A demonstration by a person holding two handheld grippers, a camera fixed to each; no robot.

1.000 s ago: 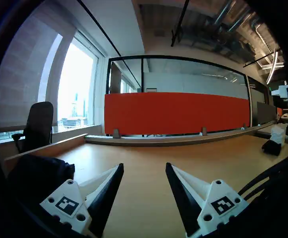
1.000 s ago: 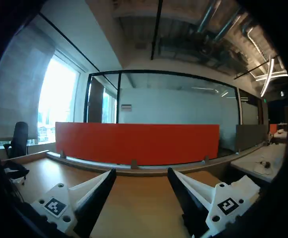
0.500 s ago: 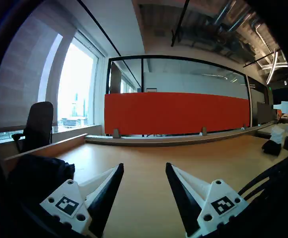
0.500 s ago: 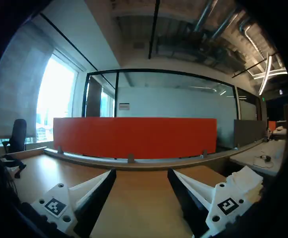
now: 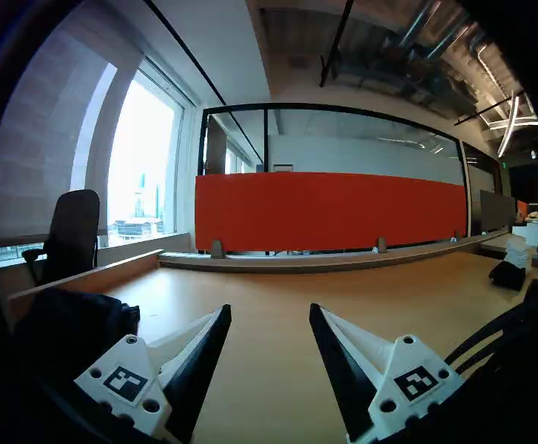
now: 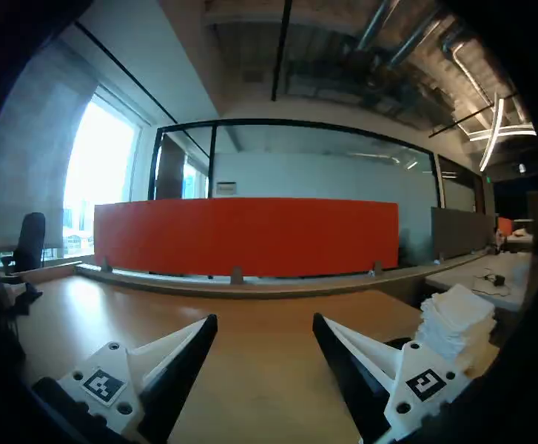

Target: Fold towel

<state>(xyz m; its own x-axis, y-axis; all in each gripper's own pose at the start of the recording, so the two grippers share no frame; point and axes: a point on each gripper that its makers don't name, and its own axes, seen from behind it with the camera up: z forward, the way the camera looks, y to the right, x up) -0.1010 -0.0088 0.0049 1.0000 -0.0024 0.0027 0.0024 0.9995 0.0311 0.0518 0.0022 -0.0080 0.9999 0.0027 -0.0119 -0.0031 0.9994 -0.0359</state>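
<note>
partition (image 5: 328, 211): orange-red; desk (image 5: 269, 370): tan wood; towel stack (image 6: 457, 320): white; chair (image 5: 72, 233): black; fingers (image 5: 202, 355): black (white-backed)

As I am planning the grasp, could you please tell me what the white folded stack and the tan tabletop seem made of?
The white folded stack looks like soft matte cloth, probably towels: layered, slightly rumpled edges. The tan tabletop looks like smooth wood laminate: window light glares off it.

The right gripper (image 6: 263, 320) hides the lower left of the white towel stack (image 6: 457, 318).
</note>
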